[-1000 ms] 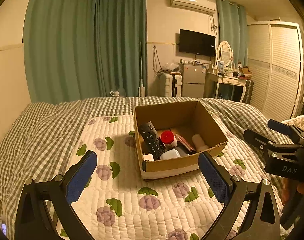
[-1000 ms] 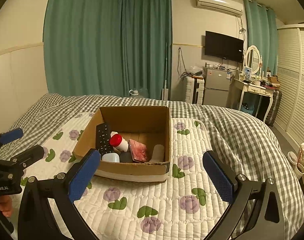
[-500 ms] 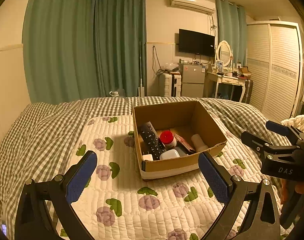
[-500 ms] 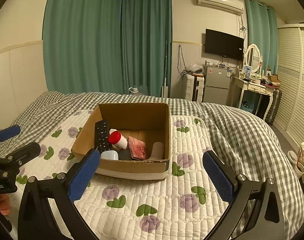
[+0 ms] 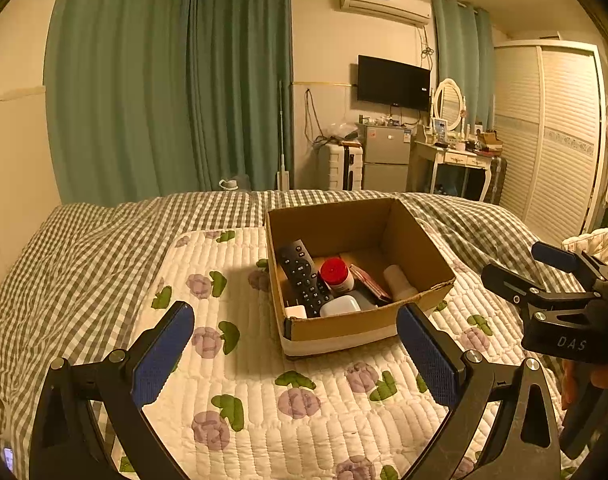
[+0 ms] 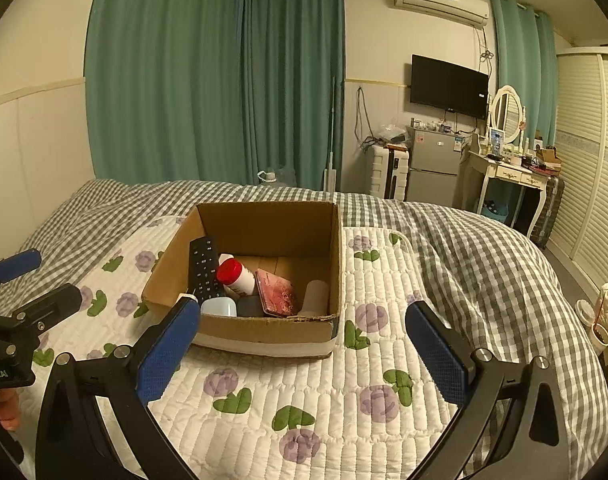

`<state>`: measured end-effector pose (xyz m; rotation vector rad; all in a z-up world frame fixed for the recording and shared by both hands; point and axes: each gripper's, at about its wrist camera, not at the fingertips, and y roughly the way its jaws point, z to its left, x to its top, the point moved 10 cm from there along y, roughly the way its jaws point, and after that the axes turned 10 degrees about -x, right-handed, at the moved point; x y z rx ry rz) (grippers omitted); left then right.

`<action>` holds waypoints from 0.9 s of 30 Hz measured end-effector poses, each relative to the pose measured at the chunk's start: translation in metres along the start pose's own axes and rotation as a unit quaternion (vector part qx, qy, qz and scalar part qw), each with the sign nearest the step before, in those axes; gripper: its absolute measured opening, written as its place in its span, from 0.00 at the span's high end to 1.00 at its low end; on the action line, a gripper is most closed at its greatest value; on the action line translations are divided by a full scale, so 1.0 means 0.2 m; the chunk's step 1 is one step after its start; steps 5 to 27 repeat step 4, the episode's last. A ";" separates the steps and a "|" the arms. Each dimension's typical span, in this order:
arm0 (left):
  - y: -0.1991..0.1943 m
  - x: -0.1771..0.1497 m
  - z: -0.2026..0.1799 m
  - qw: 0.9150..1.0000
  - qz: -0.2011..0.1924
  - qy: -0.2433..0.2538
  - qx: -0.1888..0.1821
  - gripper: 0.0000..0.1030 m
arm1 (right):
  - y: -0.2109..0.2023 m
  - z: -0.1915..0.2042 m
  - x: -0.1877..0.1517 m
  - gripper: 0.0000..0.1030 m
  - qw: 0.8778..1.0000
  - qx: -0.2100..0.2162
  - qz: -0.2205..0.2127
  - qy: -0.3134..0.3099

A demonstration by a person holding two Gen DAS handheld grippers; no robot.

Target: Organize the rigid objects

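Cardboard box [image 5: 360, 268] of rigid objects sits on our floral quilt [image 5: 264, 380] over a checked bedspread [image 6: 484, 248]; green curtains [image 6: 216, 72] behind. Our left gripper [image 5: 296, 352] and right gripper [image 6: 304, 348] hover spread, empty.

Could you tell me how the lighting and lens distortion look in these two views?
Left wrist view: warm, dim yellowish light, dark fisheye corners, cardboard box casting a shadow leftward. Right wrist view: similar warm cast, wardrobe edges bowed, box contents dim.
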<state>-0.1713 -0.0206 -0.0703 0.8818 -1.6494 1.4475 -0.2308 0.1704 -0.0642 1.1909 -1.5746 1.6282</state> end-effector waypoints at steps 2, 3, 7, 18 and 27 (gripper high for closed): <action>0.00 0.00 0.00 1.000 -0.001 -0.001 0.000 0.00 | 0.00 0.01 0.00 0.00 1.000 0.001 0.001 -0.002; 0.00 0.00 0.01 1.000 0.000 -0.001 0.000 0.00 | 0.00 0.01 0.00 0.00 1.000 0.001 0.001 -0.002; 0.00 0.00 0.01 1.000 0.000 -0.001 0.001 0.00 | 0.01 0.01 0.00 0.00 1.000 0.002 0.002 -0.003; 0.00 0.00 0.01 1.000 0.000 -0.001 0.001 0.00 | 0.01 0.01 0.00 0.00 1.000 0.002 0.002 -0.003; 0.00 0.00 0.01 1.000 0.000 -0.001 0.001 0.00 | 0.01 0.01 0.00 0.00 1.000 0.002 0.002 -0.003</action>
